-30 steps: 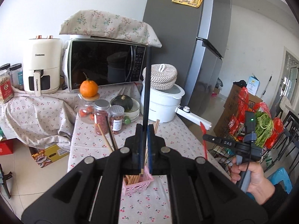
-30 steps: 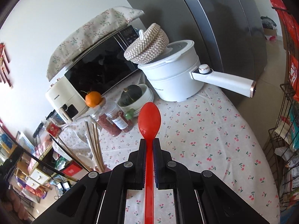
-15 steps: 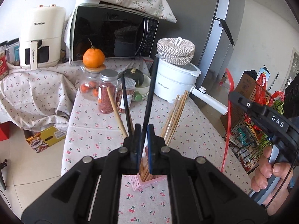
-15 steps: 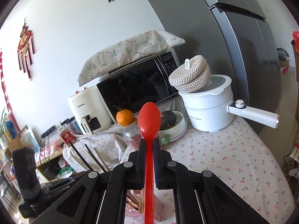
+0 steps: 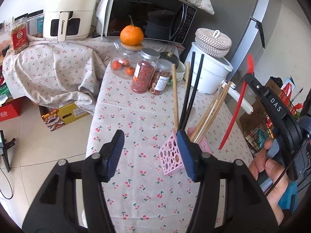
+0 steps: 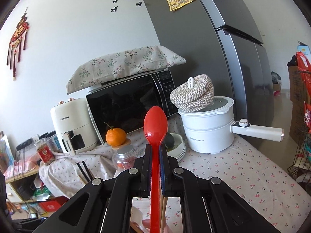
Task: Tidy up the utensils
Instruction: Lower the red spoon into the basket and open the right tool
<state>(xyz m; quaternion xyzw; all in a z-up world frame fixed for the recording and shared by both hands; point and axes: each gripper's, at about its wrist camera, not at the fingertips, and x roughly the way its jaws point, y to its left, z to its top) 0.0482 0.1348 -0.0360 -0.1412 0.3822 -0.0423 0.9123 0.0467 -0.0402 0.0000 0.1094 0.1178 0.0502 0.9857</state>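
Now that the left gripper (image 5: 149, 151) has just sprung open, dropping its black chopstick (image 5: 191, 95) into the pink holder (image 5: 171, 155), the red spoon (image 6: 155, 128) pinched in the right gripper (image 6: 155, 167) probably goes next.

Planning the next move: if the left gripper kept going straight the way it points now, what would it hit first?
Most likely the cherry-print tablecloth: the open left gripper angles down at bare cloth. Its right finger already sits beside the pink holder; depth there is unclear.
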